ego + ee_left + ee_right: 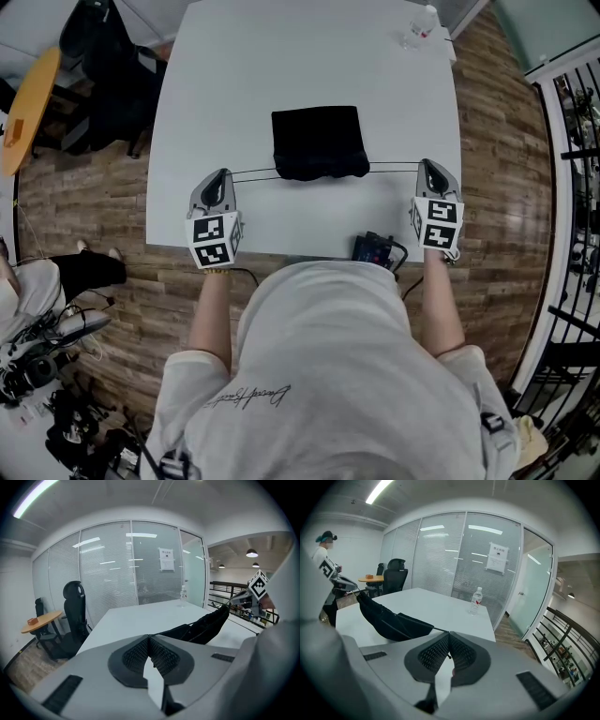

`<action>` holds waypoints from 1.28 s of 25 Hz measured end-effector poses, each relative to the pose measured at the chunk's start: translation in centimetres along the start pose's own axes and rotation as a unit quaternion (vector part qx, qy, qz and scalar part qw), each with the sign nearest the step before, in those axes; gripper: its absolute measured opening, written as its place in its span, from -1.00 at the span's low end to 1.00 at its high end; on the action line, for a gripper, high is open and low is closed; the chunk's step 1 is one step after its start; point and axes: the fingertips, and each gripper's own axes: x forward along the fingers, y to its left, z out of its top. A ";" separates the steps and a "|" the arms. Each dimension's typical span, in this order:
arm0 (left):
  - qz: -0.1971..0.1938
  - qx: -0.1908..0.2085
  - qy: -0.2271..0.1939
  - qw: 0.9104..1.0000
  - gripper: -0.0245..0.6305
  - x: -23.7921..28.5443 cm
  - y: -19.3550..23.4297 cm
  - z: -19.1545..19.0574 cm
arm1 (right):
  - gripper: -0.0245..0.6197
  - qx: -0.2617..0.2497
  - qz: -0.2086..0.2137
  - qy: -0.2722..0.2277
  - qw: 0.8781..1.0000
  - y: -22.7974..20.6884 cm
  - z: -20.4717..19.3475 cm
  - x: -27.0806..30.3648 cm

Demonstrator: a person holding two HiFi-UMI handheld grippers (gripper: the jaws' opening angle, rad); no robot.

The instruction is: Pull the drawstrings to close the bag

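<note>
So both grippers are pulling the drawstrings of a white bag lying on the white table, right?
Not quite: the bag is black, not white, as the head view shows. The left gripper and right gripper do pull its drawstrings on the white table.

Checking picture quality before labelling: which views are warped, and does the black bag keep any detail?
Head view: edges bend mildly, even light, the bag is a flat black patch with almost no folds. Left gripper view: strong fisheye, black round border, ceiling light blown out. Right gripper view: same fisheye and border, bag folds readable, mosaic patch at upper left.
</note>
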 end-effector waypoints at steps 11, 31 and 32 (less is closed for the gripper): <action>0.028 -0.016 -0.004 0.999 -0.89 -0.8 3.1 0.1 | -0.85 0.032 -0.034 0.002 0.999 -3.6 -0.7 -0.4; 0.060 -0.052 0.000 0.997 -0.89 -1.6 6.7 0.1 | -0.85 0.135 -0.046 0.010 0.990 -8.4 -2.6 -1.0; 0.060 -0.053 0.001 0.997 -0.89 -1.6 6.7 0.1 | -0.85 0.136 -0.045 0.011 0.990 -8.5 -2.6 -1.0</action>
